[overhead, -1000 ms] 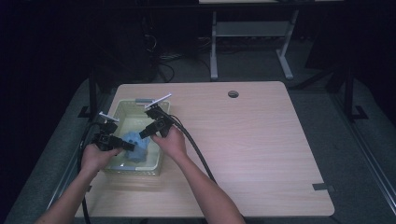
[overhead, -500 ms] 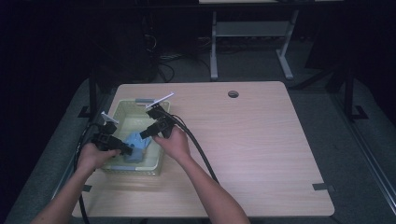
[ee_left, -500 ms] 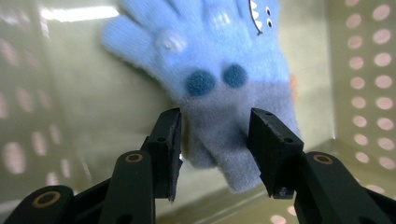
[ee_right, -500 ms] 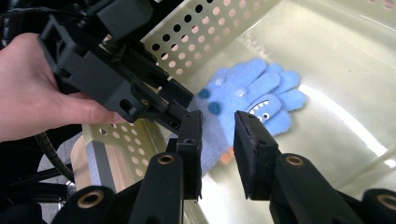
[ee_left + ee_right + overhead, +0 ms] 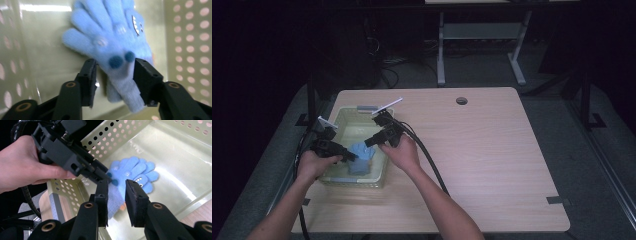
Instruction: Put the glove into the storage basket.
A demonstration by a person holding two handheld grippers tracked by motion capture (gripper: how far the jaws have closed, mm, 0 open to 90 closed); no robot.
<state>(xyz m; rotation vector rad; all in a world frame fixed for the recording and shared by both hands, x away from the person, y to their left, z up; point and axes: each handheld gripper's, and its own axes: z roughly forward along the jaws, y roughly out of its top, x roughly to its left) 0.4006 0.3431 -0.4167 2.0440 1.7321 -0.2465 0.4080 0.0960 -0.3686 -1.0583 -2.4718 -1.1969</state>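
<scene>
We work at the left edge of the table (image 5: 492, 150), inside a pale perforated basket (image 5: 343, 116) that sits near the front-left corner. A light blue knit glove (image 5: 112, 37) with a little toothy face on it lies in the half of the basket nearer us. Our left gripper (image 5: 115, 68) has its jaws on either side of the glove's cuff end, touching or very nearly touching the knit; we cannot tell whether they are truly pinching it yet. Our right gripper (image 5: 116, 187) hangs above the same cuff with its jaws spread a little and nothing between them, just beside the tip of the left one. From here we judge the main risk to be a shallow hold: if the left jaws catch only the outer knit, the glove may stretch and slip out as we lift. The two grippers are also crowded together, so closing the right one could nip the left jaw instead of the fabric. The glove's fingers (image 5: 142, 167) might drag on the basket wall and pull it free.
</scene>
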